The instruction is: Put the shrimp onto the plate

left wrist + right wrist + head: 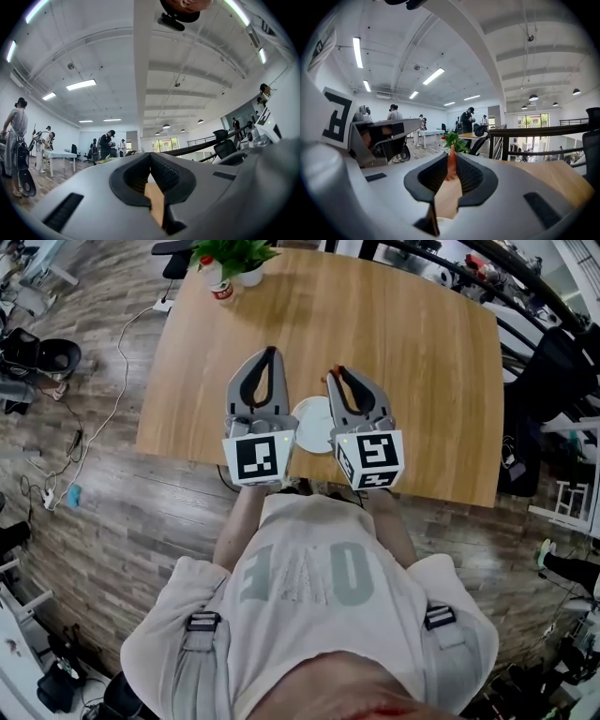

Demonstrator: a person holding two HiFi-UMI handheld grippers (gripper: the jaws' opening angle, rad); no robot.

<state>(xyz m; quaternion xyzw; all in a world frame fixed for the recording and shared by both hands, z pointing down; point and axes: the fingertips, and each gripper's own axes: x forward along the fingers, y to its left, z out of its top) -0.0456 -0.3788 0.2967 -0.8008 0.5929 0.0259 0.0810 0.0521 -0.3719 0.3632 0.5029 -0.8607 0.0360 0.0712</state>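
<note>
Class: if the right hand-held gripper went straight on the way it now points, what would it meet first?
Likely the potted plant at the far edge of the table, dead ahead past the shrimp held in the right hand-held gripper. Only bare wood shows between; depth is unclear.

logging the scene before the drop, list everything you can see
table: one, light wood, middle of the head view
plate: one, white, near table edge, between the grippers
potted plant: one, green in a white pot, far table edge
small container: one, red and white, beside the plant
shrimp: one, orange, in the right gripper's jaws
floor: one, grey-brown planks, around the table
left gripper: one, grey, jaws together, empty
right gripper: one, grey, closed on the shrimp
</note>
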